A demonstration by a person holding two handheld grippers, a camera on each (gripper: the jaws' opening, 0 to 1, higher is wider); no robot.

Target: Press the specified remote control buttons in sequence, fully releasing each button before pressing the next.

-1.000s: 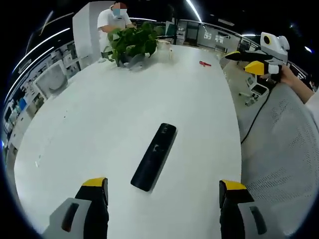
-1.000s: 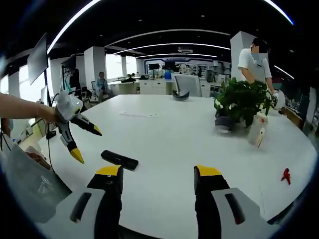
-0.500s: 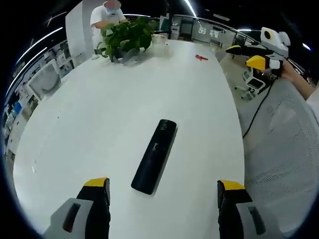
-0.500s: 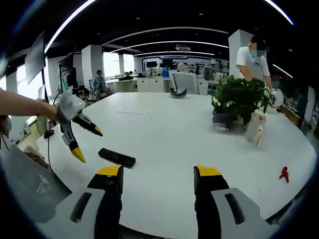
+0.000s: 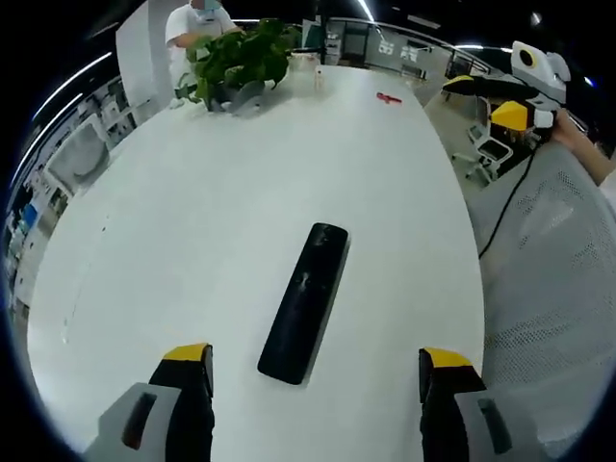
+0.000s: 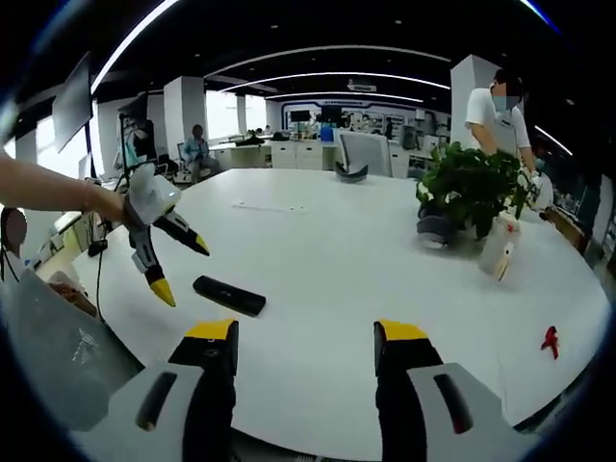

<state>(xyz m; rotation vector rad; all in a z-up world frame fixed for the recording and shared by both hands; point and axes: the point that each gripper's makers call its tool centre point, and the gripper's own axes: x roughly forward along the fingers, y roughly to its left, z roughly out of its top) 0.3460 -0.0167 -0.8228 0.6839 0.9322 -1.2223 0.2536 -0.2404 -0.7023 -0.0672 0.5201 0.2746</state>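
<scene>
In the left gripper view, the left gripper (image 5: 306, 399) was seen with its yellow-tipped jaws spread wide and nothing held between them, poised above the near edge of a white oval table (image 5: 192, 212). A black remote (image 5: 305, 300) was laid flat on the table just beyond the jaws, its long axis running away from the camera and leaning slightly right, untouched by either jaw. A white mesh chair back (image 5: 553, 318) was seen off the table's right edge. Farther up on the right, the right gripper (image 5: 484, 99) was held in the air beside the table, jaws parted and empty. At the far end of the table, a small red item (image 5: 389, 98) was seen lying flat, with a potted plant (image 5: 236, 63) to its left and a person in a white shirt (image 5: 192, 24) standing behind the plant.

In the right gripper view, the right gripper (image 6: 305, 346) was likewise shown released, jaws apart over bare tabletop. The remote (image 6: 229, 295) was seen ahead and to the left, with the left gripper (image 6: 182, 267) hovering just left of it, tips pointing down and spread, clear of the remote. The plant (image 6: 472, 188) stood farther back on the right, a white bottle (image 6: 500, 247) beside it.
</scene>
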